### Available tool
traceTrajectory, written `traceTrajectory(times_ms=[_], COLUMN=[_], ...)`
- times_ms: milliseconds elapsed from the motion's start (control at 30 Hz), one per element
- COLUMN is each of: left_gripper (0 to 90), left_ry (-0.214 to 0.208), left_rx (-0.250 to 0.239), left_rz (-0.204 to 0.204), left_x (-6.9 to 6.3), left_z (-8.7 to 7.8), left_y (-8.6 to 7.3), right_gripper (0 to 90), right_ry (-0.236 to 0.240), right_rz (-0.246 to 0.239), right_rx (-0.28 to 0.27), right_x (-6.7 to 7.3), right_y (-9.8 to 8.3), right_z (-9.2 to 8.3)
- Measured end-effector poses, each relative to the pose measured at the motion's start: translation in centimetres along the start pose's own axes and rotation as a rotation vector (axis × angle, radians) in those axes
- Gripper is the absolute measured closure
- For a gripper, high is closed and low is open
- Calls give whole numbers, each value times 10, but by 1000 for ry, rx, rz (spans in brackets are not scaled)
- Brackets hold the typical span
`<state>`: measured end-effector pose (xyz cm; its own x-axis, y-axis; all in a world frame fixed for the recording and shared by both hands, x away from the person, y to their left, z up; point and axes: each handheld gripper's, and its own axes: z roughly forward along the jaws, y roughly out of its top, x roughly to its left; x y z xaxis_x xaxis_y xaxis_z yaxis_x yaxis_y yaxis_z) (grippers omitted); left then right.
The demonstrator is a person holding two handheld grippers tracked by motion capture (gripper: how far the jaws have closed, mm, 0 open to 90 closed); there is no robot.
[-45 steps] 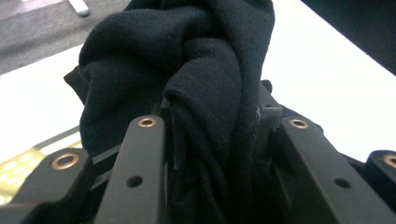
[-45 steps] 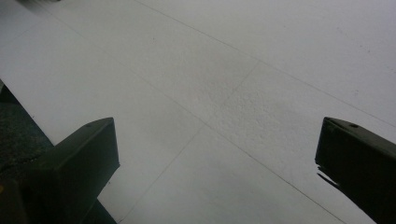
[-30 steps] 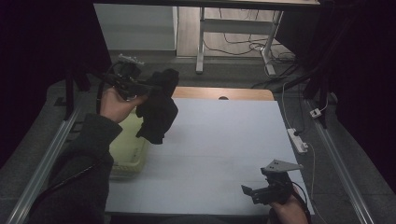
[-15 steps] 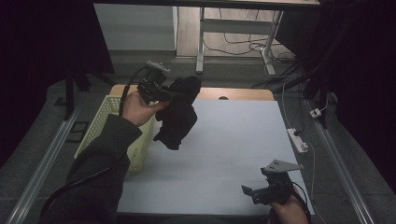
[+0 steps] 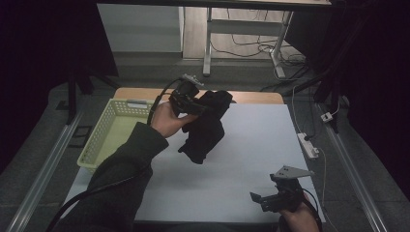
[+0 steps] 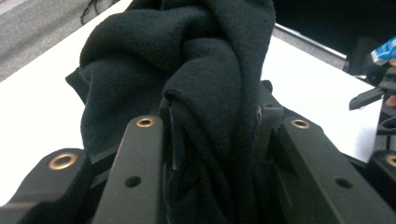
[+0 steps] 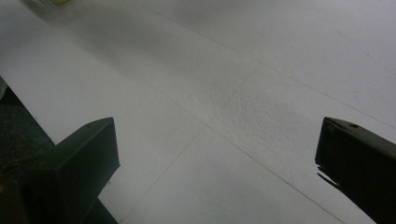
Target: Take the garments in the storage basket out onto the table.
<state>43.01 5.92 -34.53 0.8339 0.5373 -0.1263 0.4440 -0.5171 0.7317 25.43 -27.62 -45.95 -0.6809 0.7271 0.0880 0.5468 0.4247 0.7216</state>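
- Basket (image 5: 107, 137): pale yellow-green, perforated walls, at the left edge of the surface; its far rim lies near the surface's far edge. What shows of the inside is bare; the person's left sleeve (image 5: 121, 193) crosses its near right corner.
- Surface (image 5: 251, 145): white sheet, wood strip showing along the far edge. Wide bare stretch through the middle and right, from the hanging cloth to the right edge and to the near edge; in the right gripper view the sheet (image 7: 224, 93) runs bare between the fingers.
- Left gripper (image 5: 196, 104): held up over the left-centre of the surface, just right of the basket. Fingers (image 6: 140, 163) closed tight on a black cloth, with folds bunched between them in the left gripper view.
- Black cloth (image 5: 205, 133): soft knit, pinched at its upper part and hanging down in a crumpled bundle, lifted above the sheet; close view (image 6: 205, 70).
- Right gripper (image 5: 270, 198): low at the near right corner of the surface, well apart from the cloth. Fingers (image 7: 84, 154) spread wide, nothing between them, sheet beneath.
- Power strip (image 5: 308, 145): white, on the floor just beside the right edge.
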Motion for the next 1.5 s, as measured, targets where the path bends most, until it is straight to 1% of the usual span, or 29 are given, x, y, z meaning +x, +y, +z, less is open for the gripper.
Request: traceTrajectory(times_ms=[267,567,633,867,967,1033,1133,1167,1233,1400,1500], left_gripper=[649,644,642,631,627,624,616,611,599,536,476], left_ry=[-6,25,35,54,58,55,42,34,29,41,32], left_rx=[30,63,78,122,145,152,145,149,159,200,182], left_rz=[28,48,55,39,13,4,0,-7,-5,11,4], left_x=[-6,-7,-6,-1,2,3,4,4,4,3,4], left_z=[31,62,67,88,98,102,107,109,113,126,133], left_y=[-8,-26,-30,-47,-57,-61,-68,-70,-74,-87,-94], right_gripper=[0,0,0,0,0,0,0,0,0,0,0], right_ry=[0,0,-1,1,2,2,0,0,-1,-1,-1], right_rz=[-2,-4,-4,-6,-4,-4,-8,-9,-10,-12,-12], right_rx=[1,0,0,1,-1,-1,0,0,1,2,3], right_x=[0,0,0,1,1,1,1,1,1,1,1], right_y=[0,0,0,0,0,0,0,0,0,0,0], right_z=[0,0,-1,0,0,0,0,0,0,0,0])
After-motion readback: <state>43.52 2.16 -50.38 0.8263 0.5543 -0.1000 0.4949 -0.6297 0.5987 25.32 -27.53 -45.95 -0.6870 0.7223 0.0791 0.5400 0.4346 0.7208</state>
